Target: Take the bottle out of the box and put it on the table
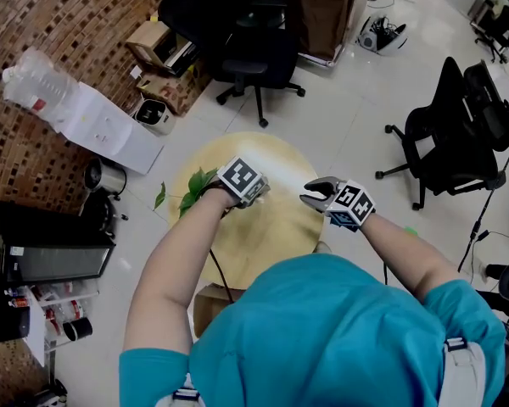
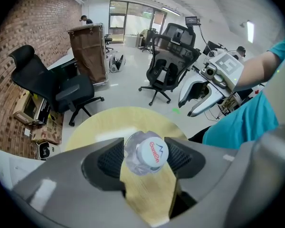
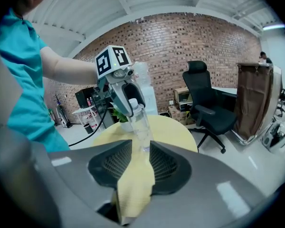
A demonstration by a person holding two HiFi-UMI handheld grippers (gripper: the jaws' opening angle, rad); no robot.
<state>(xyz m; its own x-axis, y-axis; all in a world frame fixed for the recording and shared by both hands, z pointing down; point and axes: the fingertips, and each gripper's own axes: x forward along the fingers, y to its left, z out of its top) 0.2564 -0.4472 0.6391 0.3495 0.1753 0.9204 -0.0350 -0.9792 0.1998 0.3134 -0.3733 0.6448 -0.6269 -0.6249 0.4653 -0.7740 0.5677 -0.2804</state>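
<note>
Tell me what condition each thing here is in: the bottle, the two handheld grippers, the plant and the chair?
bottle: capped, upright, gripped at its neck above the round table; base hidden.
left gripper: shut on the bottle.
right gripper: open, empty.
potted plant: standing on the table.
black office chair: unoccupied.
</note>
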